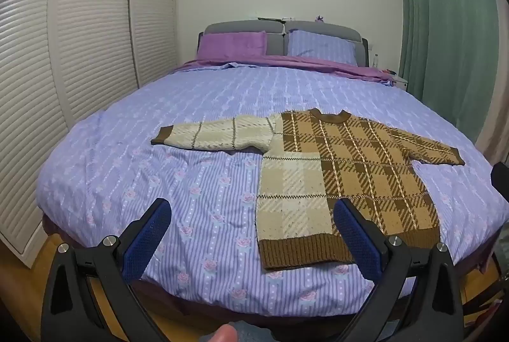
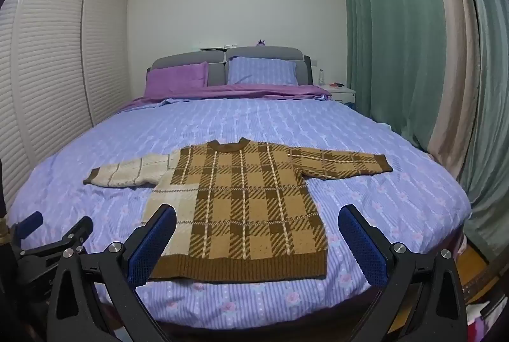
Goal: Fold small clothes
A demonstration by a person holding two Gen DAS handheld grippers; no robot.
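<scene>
A small plaid sweater (image 1: pixel 346 173), brown with a cream left panel and sleeve, lies flat and spread out on the bed, both sleeves stretched sideways, hem toward me. It also shows in the right wrist view (image 2: pixel 251 208). My left gripper (image 1: pixel 251 214) is open and empty, held above the foot of the bed near the sweater's cream hem corner. My right gripper (image 2: pixel 256 221) is open and empty, held just before the sweater's hem. The left gripper's fingers (image 2: pixel 31 222) show at the left edge of the right wrist view.
The bed (image 1: pixel 178 106) has a blue floral striped cover, with a purple pillow (image 1: pixel 233 44) and a blue pillow (image 1: pixel 321 49) at the grey headboard. Louvred wardrobe doors (image 1: pixel 89 33) stand at left, green curtains (image 2: pixel 397 33) at right, a nightstand (image 2: pixel 342 93) beside them.
</scene>
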